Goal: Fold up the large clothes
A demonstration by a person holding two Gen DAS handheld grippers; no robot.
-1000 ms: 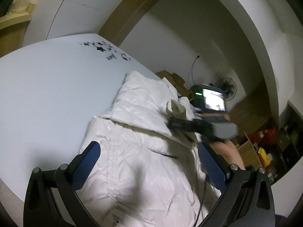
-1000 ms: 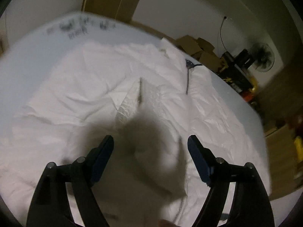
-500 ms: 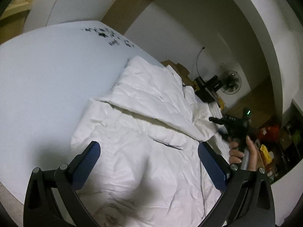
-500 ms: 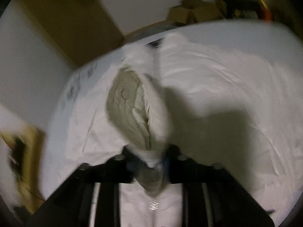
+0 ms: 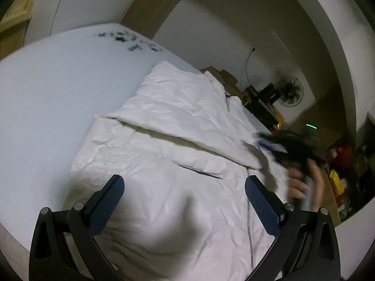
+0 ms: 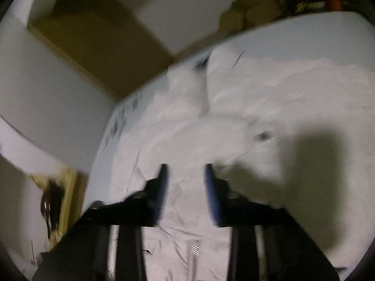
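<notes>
A white padded jacket [image 5: 178,145] lies on the white table [image 5: 51,98], one sleeve folded across its chest, a dark pocket slit and a zipper showing. My left gripper [image 5: 184,195] is open and empty above the jacket's lower part. My right gripper [image 5: 279,144], blurred, is at the jacket's right edge by the folded sleeve's end. In the right wrist view the jacket [image 6: 234,126] fills the frame and my right gripper [image 6: 185,175] has its jaws partly apart with nothing between them; the view is blurred.
Black scribbles [image 5: 131,43] mark the far part of the table. Cardboard boxes [image 5: 222,77], a fan [image 5: 290,91] and colourful clutter [image 5: 337,164] stand beyond the table's right side. A wooden door frame [image 5: 150,7] is behind.
My right gripper has let go of the sleeve end it held half a second ago and opened partway. The sleeve now lies across the jacket. The left gripper has barely moved.
</notes>
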